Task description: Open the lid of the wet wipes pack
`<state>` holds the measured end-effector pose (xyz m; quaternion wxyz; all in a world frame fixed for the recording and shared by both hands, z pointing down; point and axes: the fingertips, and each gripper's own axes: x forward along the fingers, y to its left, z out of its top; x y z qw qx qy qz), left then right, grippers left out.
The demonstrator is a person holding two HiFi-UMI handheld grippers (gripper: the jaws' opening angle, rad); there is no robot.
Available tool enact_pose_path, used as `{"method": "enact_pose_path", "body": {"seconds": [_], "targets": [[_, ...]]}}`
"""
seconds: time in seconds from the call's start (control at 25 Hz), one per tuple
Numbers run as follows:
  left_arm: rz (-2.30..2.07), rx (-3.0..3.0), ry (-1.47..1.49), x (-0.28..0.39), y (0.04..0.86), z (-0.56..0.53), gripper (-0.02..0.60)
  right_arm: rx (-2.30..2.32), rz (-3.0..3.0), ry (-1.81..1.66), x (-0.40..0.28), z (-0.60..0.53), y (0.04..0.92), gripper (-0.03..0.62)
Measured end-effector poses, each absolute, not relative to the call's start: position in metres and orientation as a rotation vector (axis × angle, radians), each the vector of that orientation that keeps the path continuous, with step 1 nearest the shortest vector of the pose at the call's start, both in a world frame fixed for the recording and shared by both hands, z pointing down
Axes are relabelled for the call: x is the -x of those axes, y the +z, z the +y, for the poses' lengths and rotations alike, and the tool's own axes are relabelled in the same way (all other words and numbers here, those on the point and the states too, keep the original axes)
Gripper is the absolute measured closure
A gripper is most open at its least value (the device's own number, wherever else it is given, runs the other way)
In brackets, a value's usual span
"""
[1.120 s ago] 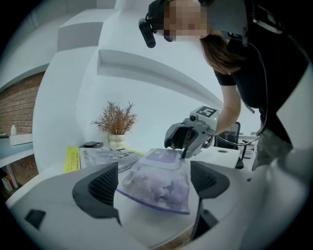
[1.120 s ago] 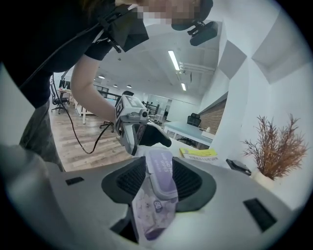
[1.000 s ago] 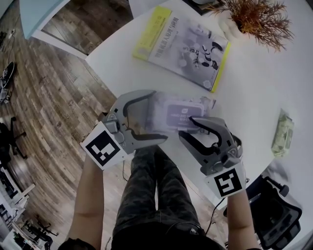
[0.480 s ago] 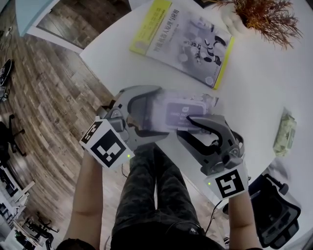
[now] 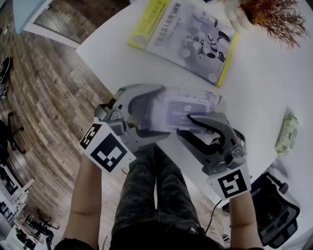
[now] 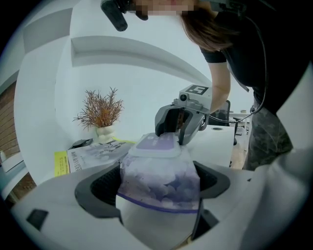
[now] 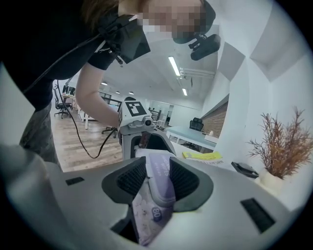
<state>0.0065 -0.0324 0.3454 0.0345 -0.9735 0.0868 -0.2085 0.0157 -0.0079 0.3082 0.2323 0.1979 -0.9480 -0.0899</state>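
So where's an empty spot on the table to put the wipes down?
The biggest bare patch of table lies between the book, the plant and the green pack at the right edge. A smaller strip runs left of the book. The near edge is crowded: the left gripper and right gripper both hold the wet wipes pack there.

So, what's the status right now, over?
Left gripper shut on wet wipes pack. Right gripper shut on lid edge. Lid looks flat, not yet lifted. Nothing in the way.
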Motion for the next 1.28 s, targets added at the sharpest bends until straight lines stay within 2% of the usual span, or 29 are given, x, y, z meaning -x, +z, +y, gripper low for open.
{"method": "enact_pose_path", "body": {"seconds": [0.48, 1.28], "targets": [[0.274, 3.007, -0.642, -0.0066, 0.3451, -0.0332, 0.117, -0.526, -2.686, -0.107, -0.0181, -0.0101, 0.3056, 0.438], [0.295, 3.007, -0.634, -0.0077, 0.3442, -0.0343, 0.117, -0.547, -2.768, -0.068, -0.0202, -0.0119, 0.3008, 0.442]]}}
